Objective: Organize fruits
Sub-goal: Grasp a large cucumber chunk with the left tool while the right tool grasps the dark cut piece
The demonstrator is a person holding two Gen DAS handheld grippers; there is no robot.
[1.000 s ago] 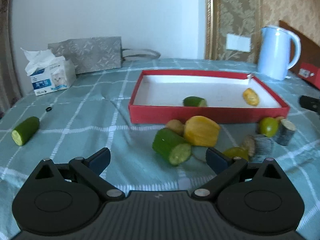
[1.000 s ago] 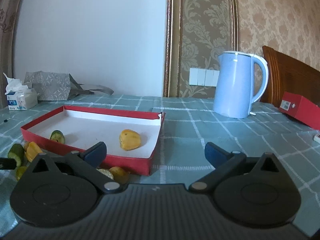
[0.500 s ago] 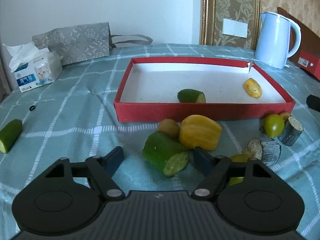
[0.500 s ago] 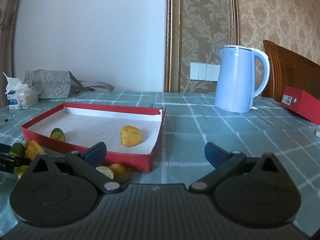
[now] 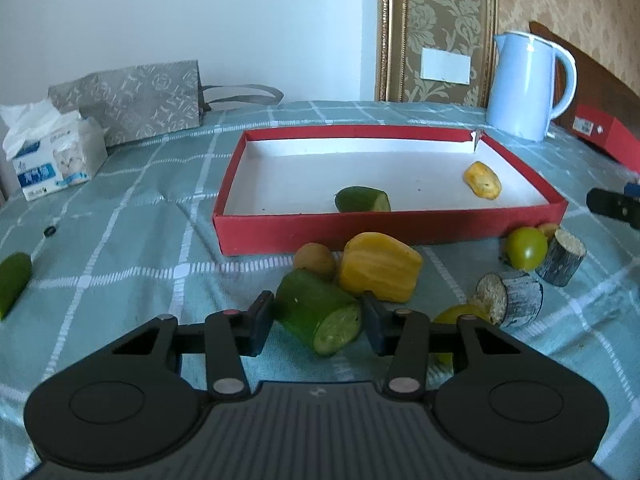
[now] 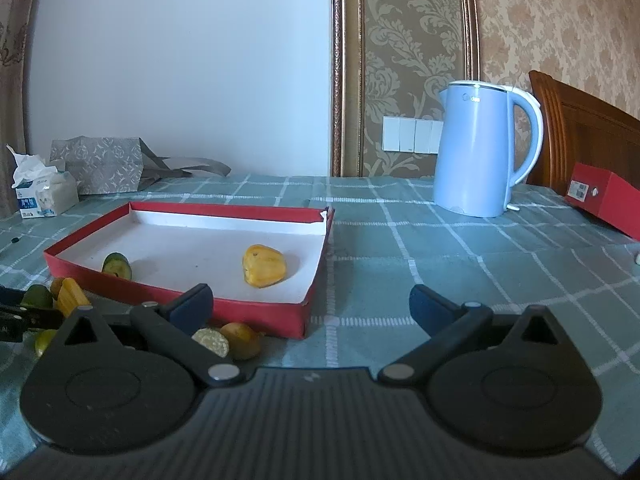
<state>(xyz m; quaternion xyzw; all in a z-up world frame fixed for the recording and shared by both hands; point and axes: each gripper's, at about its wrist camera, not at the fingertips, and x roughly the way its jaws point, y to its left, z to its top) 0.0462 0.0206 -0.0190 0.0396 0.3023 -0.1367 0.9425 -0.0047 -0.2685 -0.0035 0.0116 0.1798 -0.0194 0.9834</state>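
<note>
Nearest the lens, the left tool [image 5: 318, 322] has just been closing its jaws about the cucumber piece [image 5: 320, 312], which lies between the two pads with its pale cut face turned toward the camera; the pads appear to touch its skin on either side, though firm pressure cannot be confirmed. Judged by appearance, this piece is light, fairly stiff and smooth-skinned, hence liable to slip or roll, so a hold across the rounded green flanks, near mid-length, seems safer than one on the moist cut end. It is a short, dark green cylinder with a seeded, lighter core. Just behind it, touching or nearly so, sit a ribbed yellow fruit [image 5: 380, 266] and a small brownish round fruit [image 5: 315, 260]; to the right lie two green-yellow round fruits and two grey-barked cut stubs [image 5: 510, 298]. Farther back stands the red tray [image 5: 360, 230], white inside, already holding another cucumber piece [image 5: 362, 200] and a yellow fruit [image 5: 482, 180]. Beyond, on the checked table [image 5: 140, 220], stand a blue kettle [image 5: 520, 84], a tissue box and a grey bag. The right tool [image 6: 310, 306] stands wide and empty beside the tray.
</note>
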